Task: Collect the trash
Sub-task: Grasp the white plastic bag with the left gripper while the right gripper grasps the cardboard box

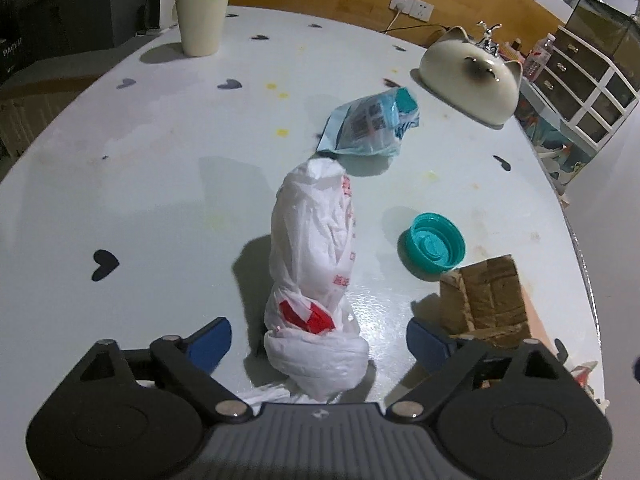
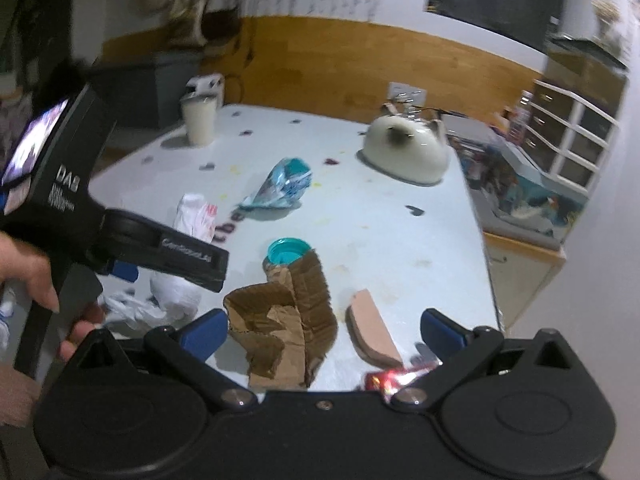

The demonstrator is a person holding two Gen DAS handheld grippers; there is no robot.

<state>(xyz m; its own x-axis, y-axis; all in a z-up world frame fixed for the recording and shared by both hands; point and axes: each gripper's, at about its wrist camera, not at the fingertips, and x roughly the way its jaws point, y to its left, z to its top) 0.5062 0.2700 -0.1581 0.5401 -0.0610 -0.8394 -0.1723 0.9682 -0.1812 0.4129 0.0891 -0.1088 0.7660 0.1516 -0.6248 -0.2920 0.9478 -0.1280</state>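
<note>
A knotted white plastic bag with red print (image 1: 316, 272) lies on the pale table, its knot between the fingers of my open left gripper (image 1: 320, 344). A teal cap (image 1: 432, 246), torn brown cardboard (image 1: 484, 300) and a blue-white wrapper (image 1: 372, 124) lie beyond it. My right gripper (image 2: 324, 332) is open over the near table edge, with the cardboard (image 2: 288, 320) and a pink wedge (image 2: 372, 328) between its fingers. A shiny red wrapper (image 2: 386, 382) lies near its right finger. The bag (image 2: 192, 216), the cap (image 2: 288, 250) and the blue wrapper (image 2: 284, 184) show behind it.
A cream cup-shaped bin (image 1: 202, 20) stands at the far left of the table, also seen in the right wrist view (image 2: 199, 120). A white cat-shaped basin (image 1: 468, 76) sits far right. A drawer unit (image 1: 580, 76) stands past the right table edge. The left handheld gripper (image 2: 80, 208) fills the left.
</note>
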